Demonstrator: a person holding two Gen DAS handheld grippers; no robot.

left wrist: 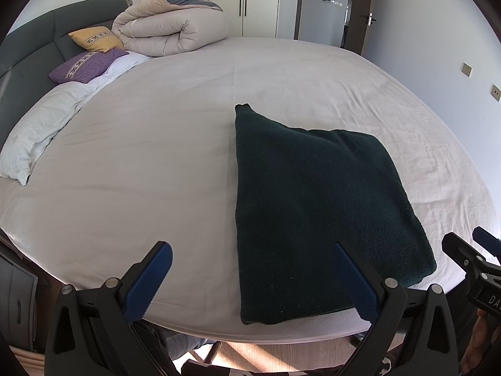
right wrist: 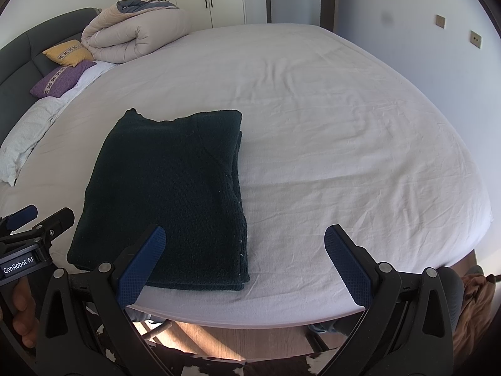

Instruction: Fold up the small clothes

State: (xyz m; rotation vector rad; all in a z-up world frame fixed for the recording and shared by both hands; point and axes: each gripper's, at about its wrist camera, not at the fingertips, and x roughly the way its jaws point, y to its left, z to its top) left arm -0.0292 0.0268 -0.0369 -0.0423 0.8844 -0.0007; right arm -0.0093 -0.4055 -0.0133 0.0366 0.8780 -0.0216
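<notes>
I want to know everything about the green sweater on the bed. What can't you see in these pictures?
- Dark green sweater: its sleeves are tucked inside the fold in both views.
- In the left wrist view, the left gripper finger covers part of its near edge.
- The sweater covers its own underside and the bed sheet beneath.
- Any label: not visible.

A wide bed (left wrist: pixel 188 109) under a pale fitted sheet — lightly creased.
A folded dark green sweater (left wrist: pixel 313 213) lies flat near the foot edge; along the headboard side sit a rolled beige duvet (left wrist: pixel 169 31), a yellow cushion (left wrist: pixel 95 39), a purple cushion (left wrist: pixel 86 65) and a white pillow (left wrist: pixel 34 131) — well apart from the sweater.
</notes>
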